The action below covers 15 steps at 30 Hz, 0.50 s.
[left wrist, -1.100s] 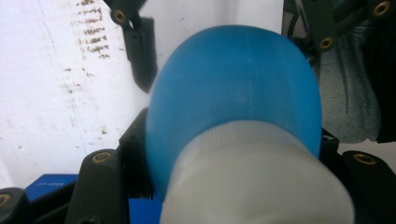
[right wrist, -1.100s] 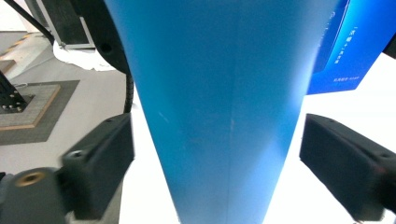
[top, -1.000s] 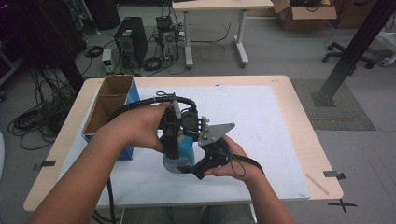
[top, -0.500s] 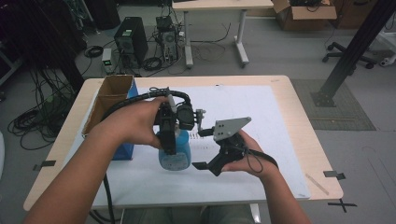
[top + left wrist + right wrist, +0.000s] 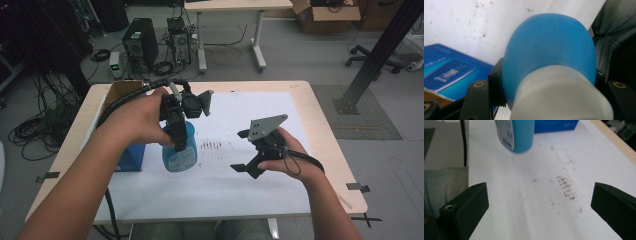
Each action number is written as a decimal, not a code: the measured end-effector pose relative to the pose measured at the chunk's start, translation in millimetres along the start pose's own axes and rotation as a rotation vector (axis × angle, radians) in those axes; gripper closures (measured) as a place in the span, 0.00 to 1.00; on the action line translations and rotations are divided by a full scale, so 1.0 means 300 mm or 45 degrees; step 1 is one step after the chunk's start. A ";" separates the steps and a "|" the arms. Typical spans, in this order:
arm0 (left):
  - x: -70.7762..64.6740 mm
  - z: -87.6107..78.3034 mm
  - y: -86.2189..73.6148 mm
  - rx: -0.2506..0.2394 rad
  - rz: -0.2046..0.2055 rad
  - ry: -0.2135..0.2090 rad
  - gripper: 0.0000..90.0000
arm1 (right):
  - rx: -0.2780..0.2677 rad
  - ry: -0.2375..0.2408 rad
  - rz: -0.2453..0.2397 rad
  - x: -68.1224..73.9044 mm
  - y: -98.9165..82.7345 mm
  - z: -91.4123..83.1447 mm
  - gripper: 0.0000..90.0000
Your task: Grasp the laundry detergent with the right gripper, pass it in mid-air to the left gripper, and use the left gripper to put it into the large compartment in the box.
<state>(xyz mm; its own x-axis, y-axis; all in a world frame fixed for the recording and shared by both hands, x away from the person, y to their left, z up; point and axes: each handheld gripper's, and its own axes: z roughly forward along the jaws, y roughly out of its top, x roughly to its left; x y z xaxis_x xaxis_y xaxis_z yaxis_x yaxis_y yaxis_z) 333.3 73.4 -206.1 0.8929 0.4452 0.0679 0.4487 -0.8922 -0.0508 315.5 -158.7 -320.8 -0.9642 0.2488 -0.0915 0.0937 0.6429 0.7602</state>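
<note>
A blue bottle (image 5: 179,154) with a white label hangs above the white sheet, held near its top by my left gripper (image 5: 177,139), which is shut on it. In the left gripper view the bottle's blue body (image 5: 551,50) and whitish upper part sit between the black jaws. My right gripper (image 5: 240,151) is to the right of the bottle and apart from it, open with nothing in it. In the right gripper view its jaws (image 5: 539,205) stand wide over the sheet, with the bottle's base (image 5: 515,135) beyond them.
A white sheet (image 5: 225,185) covers the table, with a patch of brown marks (image 5: 211,145) between the grippers. A blue box (image 5: 131,157) lies at the left, next to an open cardboard box (image 5: 120,90). The left gripper's black cable trails off the table's front.
The left hand has lifted the bottle higher and slightly away. The right gripper has moved off to the right, away from the bottle, and risen.
</note>
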 end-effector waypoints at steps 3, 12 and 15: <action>0.022 -0.021 -0.004 -0.005 -0.084 -0.010 0.42 | 0.065 -0.019 -0.002 -0.017 -0.009 -0.020 0.02; 0.096 -0.088 -0.027 -0.047 -0.326 -0.053 0.42 | 0.205 -0.036 0.001 -0.047 -0.008 -0.068 0.02; 0.118 -0.107 -0.033 -0.048 -0.382 -0.054 0.42 | 0.229 -0.037 0.000 -0.055 -0.012 -0.075 0.03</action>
<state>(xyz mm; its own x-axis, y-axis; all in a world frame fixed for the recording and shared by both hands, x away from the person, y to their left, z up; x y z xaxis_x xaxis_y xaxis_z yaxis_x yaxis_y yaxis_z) 359.2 95.6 -171.3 0.7218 0.6913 0.0324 0.6916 -0.7222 0.0020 325.5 -181.6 -307.6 -0.9568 0.2682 -0.1119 0.1394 0.7616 0.6329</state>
